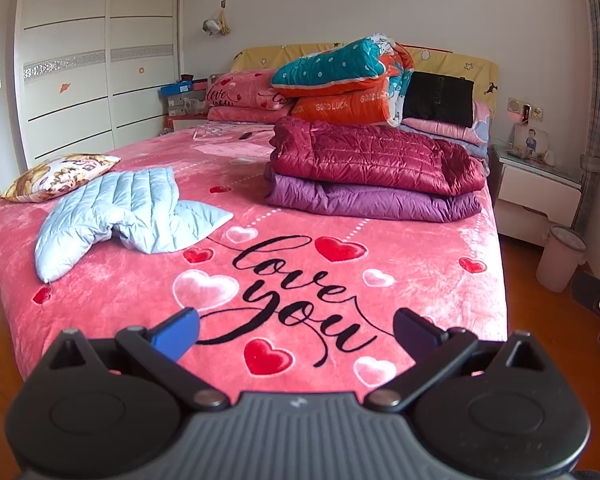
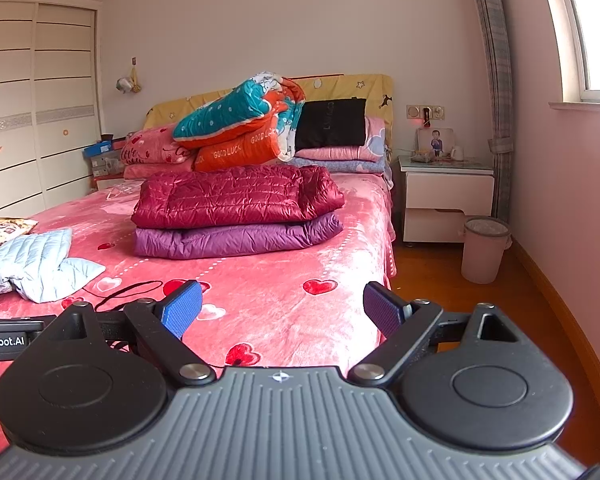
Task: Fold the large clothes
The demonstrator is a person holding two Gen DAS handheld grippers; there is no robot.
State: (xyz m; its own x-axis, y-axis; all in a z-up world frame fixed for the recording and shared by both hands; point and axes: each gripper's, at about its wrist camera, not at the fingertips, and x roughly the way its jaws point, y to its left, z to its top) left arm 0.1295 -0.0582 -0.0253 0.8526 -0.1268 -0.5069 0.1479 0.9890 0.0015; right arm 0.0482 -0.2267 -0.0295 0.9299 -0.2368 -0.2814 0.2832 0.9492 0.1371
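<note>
A big bed [image 1: 440, 280] covered with a fuzzy pink blanket with red hearts and black "love you" writing is seen in both views. At the far end of the bed, a fat rolled quilt in teal and orange [image 1: 340, 76] is piled on pink pillows [image 1: 244, 94], and a flat black bag [image 1: 438, 98] is leaned against the yellow headboard [image 1: 472, 66] beside it.

In the middle of the bed, toward its right side, a folded dark red puffy jacket [image 1: 376, 156] is laid flat on top of a folded purple puffy jacket [image 1: 372, 200]. Well apart from them, near the left edge of the bed, a light blue quilted jacket [image 1: 120, 212] is spread out in a crumpled, unfolded heap. A small flowered cushion [image 1: 60, 174] is set just behind it, maybe touching it; that cannot be told for sure.

A white bedside cabinet [image 2: 446, 196] is seen to the right of the bed, and a small pink bin [image 2: 484, 248] is stood on the wood floor near it.

The left gripper [image 1: 296, 330] is held above the near end of the bed. Its blue fingers [image 1: 178, 334] are spread wide, and nothing is held between them. The right gripper [image 2: 282, 308] is held over the near right corner of the bed. Its fingers [image 2: 182, 308] are spread wide too, with nothing gripped.
</note>
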